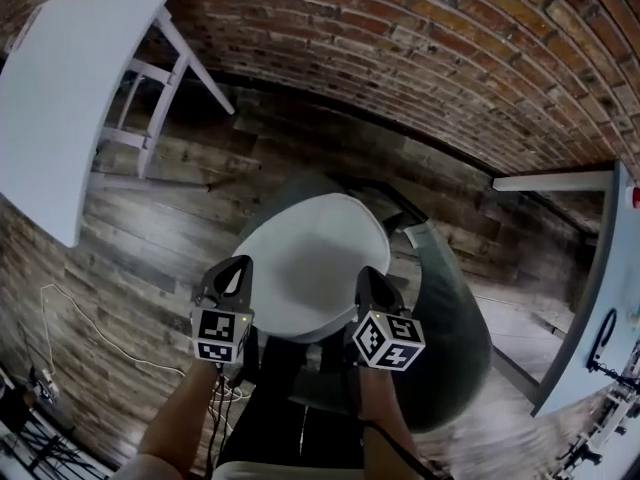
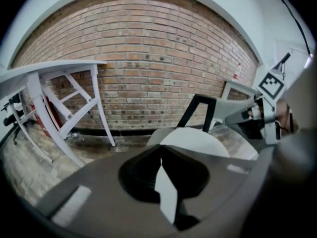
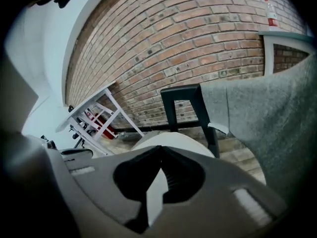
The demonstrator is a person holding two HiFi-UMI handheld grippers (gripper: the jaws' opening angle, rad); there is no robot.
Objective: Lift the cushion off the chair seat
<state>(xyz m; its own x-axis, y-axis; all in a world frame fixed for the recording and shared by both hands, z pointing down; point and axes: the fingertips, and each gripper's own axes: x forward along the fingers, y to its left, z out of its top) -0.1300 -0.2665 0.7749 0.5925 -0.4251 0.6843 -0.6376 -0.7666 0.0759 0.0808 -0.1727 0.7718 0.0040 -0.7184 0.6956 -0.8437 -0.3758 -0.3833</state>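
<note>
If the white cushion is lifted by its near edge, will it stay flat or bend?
The cushion looks thin and softly rounded, so it probably sags when held by one edge and is likely light. Its smooth cover may slip.

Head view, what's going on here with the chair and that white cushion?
A person stands over a chair with a gripper in each hand. The left gripper and right gripper both point down towards the near edge of the white cushion. Both have their jaws closed on nothing. The cushion lies flat on the seat and is not yet lifted.
</note>
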